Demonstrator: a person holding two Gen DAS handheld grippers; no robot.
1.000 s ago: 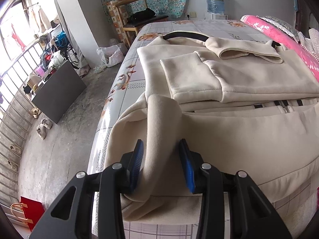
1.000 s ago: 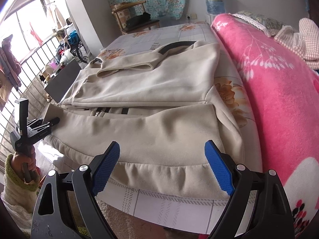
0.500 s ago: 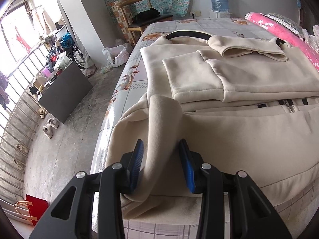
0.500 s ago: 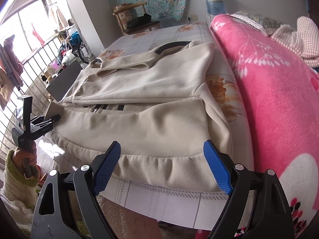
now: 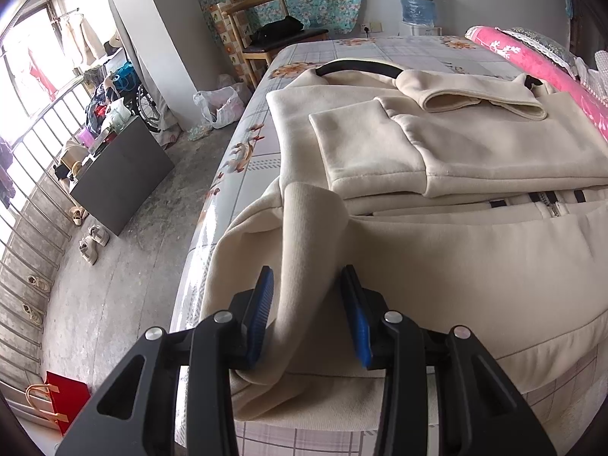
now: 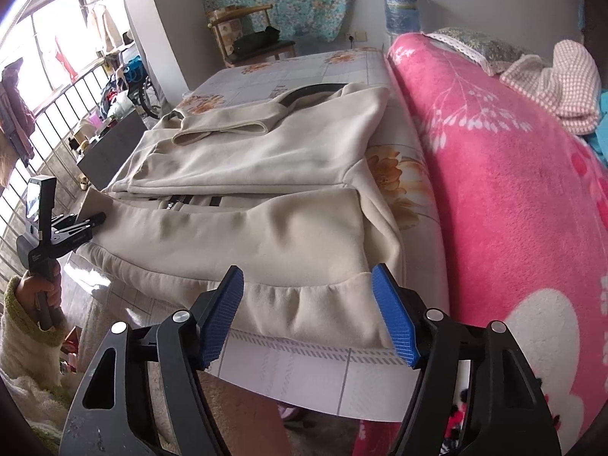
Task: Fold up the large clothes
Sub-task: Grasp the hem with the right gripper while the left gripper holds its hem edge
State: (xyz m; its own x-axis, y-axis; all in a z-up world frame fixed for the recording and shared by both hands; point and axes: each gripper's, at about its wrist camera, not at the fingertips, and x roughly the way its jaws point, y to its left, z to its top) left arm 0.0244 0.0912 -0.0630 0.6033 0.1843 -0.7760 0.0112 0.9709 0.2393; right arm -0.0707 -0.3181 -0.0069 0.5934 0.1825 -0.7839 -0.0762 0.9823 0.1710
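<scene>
The right gripper [image 6: 307,311] has slid in a bit toward the bottom band of the big cream jacket [image 6: 243,235], and its blue fingers [image 6: 222,315] were much wider apart a second ago. They are closing now. The ribbed band sits between them, but the pads do not press on it yet. The left gripper [image 5: 307,317] has not moved at all.

The jacket lies on the bed [image 5: 414,51], with its bottom band at the near edge. Its two sleeves are already folded across the chest, toward the far end of the bed.

At the left corner of the jacket, the left gripper is pinching a fat roll of the cream cloth. Seen from the right side, it is held up by a hand [image 6: 40,290] in a fuzzy green sleeve, with its fingers on that same corner.

At the right corner of the jacket, next to the pink blanket [image 6: 505,205], the right gripper is just getting its bite.

I think this is the step where both bottom corners get grabbed. Next, the right fingers need a firm hold on the band. Then both hands should lift together and carry the bottom edge up over the sleeves, keeping it straight.
</scene>
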